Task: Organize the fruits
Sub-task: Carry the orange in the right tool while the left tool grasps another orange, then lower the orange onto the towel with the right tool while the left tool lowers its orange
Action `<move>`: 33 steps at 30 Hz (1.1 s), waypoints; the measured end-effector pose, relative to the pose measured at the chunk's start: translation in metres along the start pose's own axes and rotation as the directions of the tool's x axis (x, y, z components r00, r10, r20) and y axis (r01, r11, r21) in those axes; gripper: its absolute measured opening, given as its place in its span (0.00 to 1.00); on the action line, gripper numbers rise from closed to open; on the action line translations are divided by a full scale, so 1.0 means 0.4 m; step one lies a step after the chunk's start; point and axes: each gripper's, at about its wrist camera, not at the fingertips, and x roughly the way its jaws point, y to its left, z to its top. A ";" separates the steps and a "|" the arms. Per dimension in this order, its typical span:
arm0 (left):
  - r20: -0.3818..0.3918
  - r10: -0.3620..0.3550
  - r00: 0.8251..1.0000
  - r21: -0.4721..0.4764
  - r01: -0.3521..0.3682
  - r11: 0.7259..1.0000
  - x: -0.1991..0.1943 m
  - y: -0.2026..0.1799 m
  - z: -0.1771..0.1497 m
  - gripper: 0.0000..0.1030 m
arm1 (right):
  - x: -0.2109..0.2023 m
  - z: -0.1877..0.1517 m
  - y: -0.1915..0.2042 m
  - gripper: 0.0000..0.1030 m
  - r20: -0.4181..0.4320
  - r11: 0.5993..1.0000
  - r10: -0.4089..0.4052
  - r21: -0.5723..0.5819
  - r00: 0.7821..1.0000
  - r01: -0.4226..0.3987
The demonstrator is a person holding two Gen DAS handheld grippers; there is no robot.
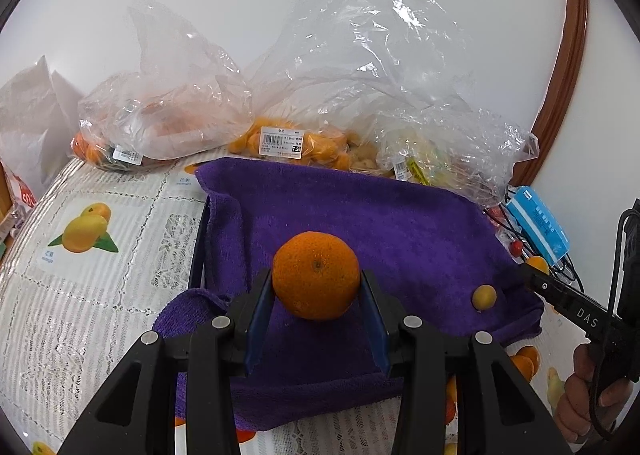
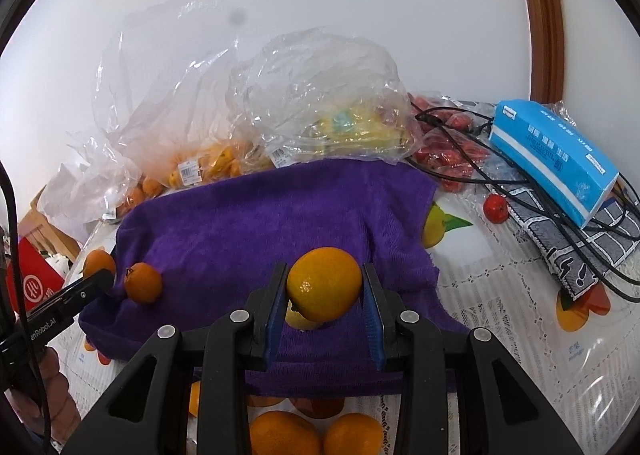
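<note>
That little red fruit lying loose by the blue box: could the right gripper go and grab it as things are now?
Probably not yet. The right gripper is shut on a yellow-orange fruit, so its jaws are full. The path across the tablecloth to the red fruit looks free, though black cables lie close behind it.

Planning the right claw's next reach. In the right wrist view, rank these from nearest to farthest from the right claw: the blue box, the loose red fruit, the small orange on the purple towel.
1. small orange, left of the right claw, at the purple towel's edge.
2. loose red fruit, right, on the tablecloth.
3. blue box, far right, on cables.
</note>
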 end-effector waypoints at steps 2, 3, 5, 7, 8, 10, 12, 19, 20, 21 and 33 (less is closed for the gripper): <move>-0.001 -0.002 1.000 -0.005 0.002 1.000 0.001 0.002 0.000 0.39 | 0.003 -0.002 0.000 0.34 -0.005 1.000 0.003 0.001 1.000 -0.003; -0.003 -0.005 1.000 -0.006 0.005 1.000 0.002 0.002 0.000 0.39 | 0.005 -0.003 0.000 0.34 -0.008 1.000 0.004 0.001 1.000 -0.004; -0.002 -0.005 1.000 -0.006 0.005 1.000 0.002 0.002 0.001 0.39 | 0.006 -0.005 0.002 0.34 -0.010 1.000 0.004 -0.001 1.000 -0.004; 0.001 0.000 1.000 0.000 0.000 1.000 0.001 0.000 0.001 0.39 | 0.006 -0.007 0.006 0.34 -0.009 1.000 0.011 -0.009 1.000 -0.011; 0.002 0.000 1.000 0.001 0.000 1.000 0.001 -0.001 0.001 0.39 | 0.007 -0.008 0.007 0.34 -0.010 1.000 0.010 -0.011 1.000 -0.011; -0.001 -0.006 1.000 0.000 0.006 1.000 0.000 -0.002 0.001 0.39 | 0.012 -0.010 0.012 0.34 -0.017 1.000 0.012 -0.014 1.000 -0.012; -0.005 -0.009 1.000 0.003 0.009 1.000 0.002 -0.006 -0.001 0.39 | 0.019 -0.014 0.016 0.34 -0.030 1.000 0.012 -0.018 0.999 -0.013; -0.012 -0.016 1.000 0.013 0.017 1.000 0.003 -0.014 -0.002 0.39 | 0.028 -0.022 0.030 0.34 -0.045 0.999 0.013 -0.038 0.999 -0.015; -0.013 -0.017 1.000 0.014 0.017 1.000 0.003 -0.015 -0.002 0.39 | 0.029 -0.024 0.032 0.34 -0.047 0.999 0.013 -0.041 0.999 -0.015; -0.013 -0.016 1.000 0.016 0.017 1.000 0.003 -0.016 -0.002 0.39 | 0.029 -0.024 0.033 0.34 -0.048 0.999 0.012 -0.043 0.999 -0.014; -0.027 -0.018 0.999 0.024 0.018 1.000 0.010 -0.022 -0.005 0.39 | 0.038 -0.027 0.045 0.34 -0.062 0.998 0.011 -0.061 0.998 -0.015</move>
